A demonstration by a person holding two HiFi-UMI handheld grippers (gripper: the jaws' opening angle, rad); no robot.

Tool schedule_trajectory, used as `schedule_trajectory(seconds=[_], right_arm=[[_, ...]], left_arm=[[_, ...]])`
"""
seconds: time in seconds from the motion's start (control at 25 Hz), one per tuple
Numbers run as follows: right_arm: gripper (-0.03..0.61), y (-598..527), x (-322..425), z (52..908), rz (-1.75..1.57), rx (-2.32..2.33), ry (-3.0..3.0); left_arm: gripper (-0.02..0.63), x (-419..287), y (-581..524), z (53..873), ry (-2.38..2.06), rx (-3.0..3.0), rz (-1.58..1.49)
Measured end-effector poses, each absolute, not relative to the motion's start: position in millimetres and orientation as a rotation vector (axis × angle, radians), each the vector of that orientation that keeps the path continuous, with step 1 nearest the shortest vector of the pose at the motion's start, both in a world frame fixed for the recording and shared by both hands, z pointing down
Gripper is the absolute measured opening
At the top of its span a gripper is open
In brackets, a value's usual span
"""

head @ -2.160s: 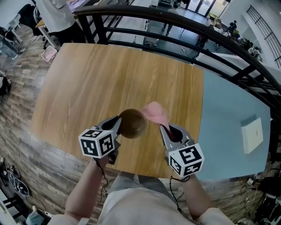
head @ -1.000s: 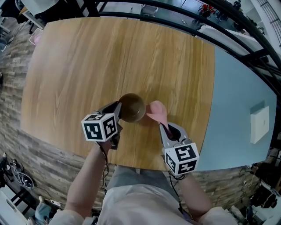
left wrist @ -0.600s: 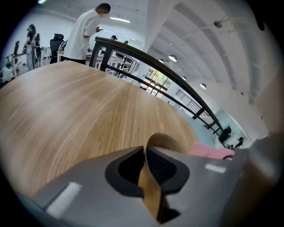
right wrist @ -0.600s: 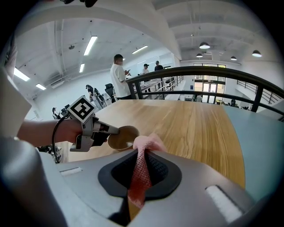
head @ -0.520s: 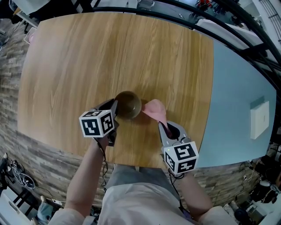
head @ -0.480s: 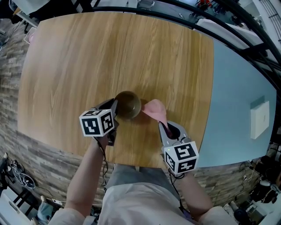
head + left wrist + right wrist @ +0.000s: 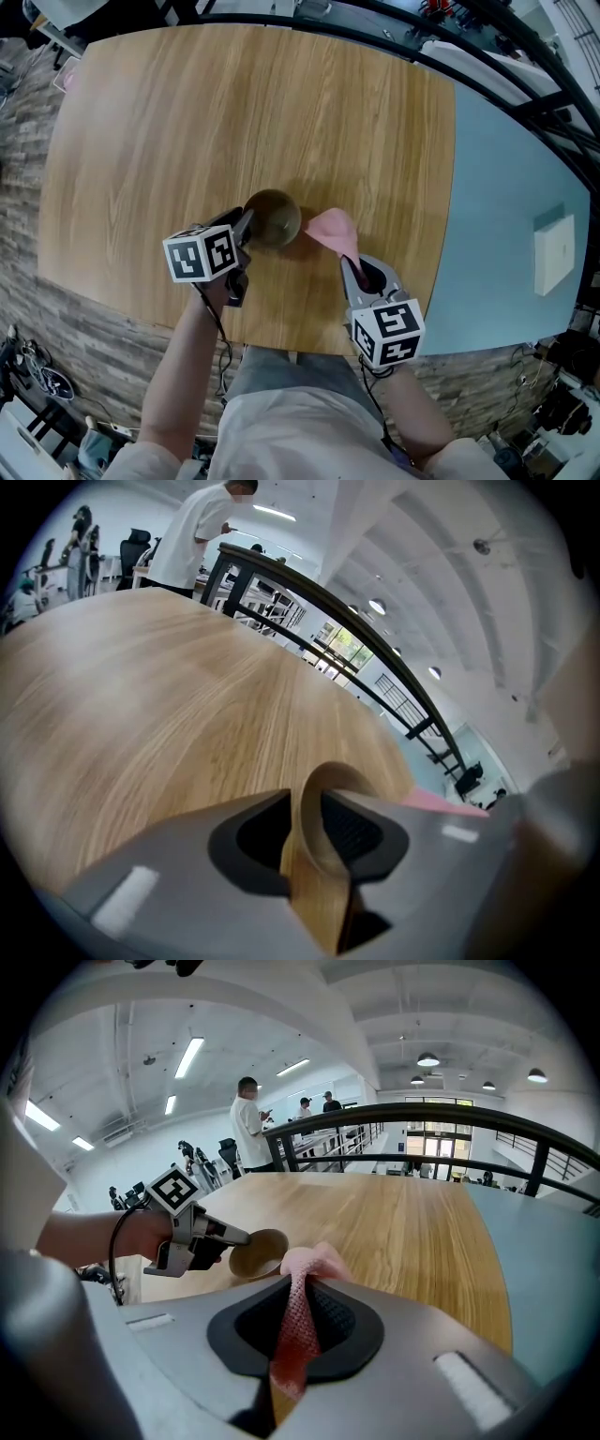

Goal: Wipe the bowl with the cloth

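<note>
- The left gripper [image 7: 246,225] is being seen with its jaws parted. They have just been opening, and the thin wall of the small round brown wooden bowl [image 7: 274,217] is being left standing between them. A dark gap is showing beside that wall, so the rim is judged as being let go rather than pinched.
- The right gripper [image 7: 352,269] is being kept clenched on the pink mesh cloth [image 7: 330,228]. The cloth is being pinched along a narrow gathered strip, and its bunched free end is being left loose beyond the fingertips.
- The cloth is probably being held this way so that a soft wad is offered to the bowl while the hard jaws are kept clear of the wood.
- The bowl is being set on the light wooden table [image 7: 234,103], towards the person's edge, between the two grippers. It is being kept just beside the cloth's free end but apart from it.
- Its rim was likely being gripped from the left so that the right side would be left free for wiping.
- The bowl's mouth is being turned upward, perhaps tipped slightly towards the right gripper. Being round, it is given no long axis.
- The cloth's length is being run along the right jaws, towards the bowl.
</note>
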State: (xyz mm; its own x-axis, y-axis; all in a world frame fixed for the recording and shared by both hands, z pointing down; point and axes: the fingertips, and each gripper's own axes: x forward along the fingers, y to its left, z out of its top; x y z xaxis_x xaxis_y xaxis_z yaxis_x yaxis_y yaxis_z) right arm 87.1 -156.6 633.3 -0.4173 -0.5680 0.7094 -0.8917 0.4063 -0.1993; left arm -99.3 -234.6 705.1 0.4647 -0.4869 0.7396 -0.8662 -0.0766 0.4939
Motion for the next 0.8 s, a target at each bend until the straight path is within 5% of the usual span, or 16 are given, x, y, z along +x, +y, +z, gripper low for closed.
schedule_trajectory(seconds=[0.48,0.8], right_arm=[[0.015,-156.5,82.3,580.3,0.685,1.326,-2.189],[0.015,-156.7,77.1,514.4,0.603,1.404,-2.287]], left_arm=[[0.101,-119.2,-213.8,636.6,-1.262,1.818,0.462],[0.05,-126.8,-194.7,562.1,-1.33,1.929,0.408]])
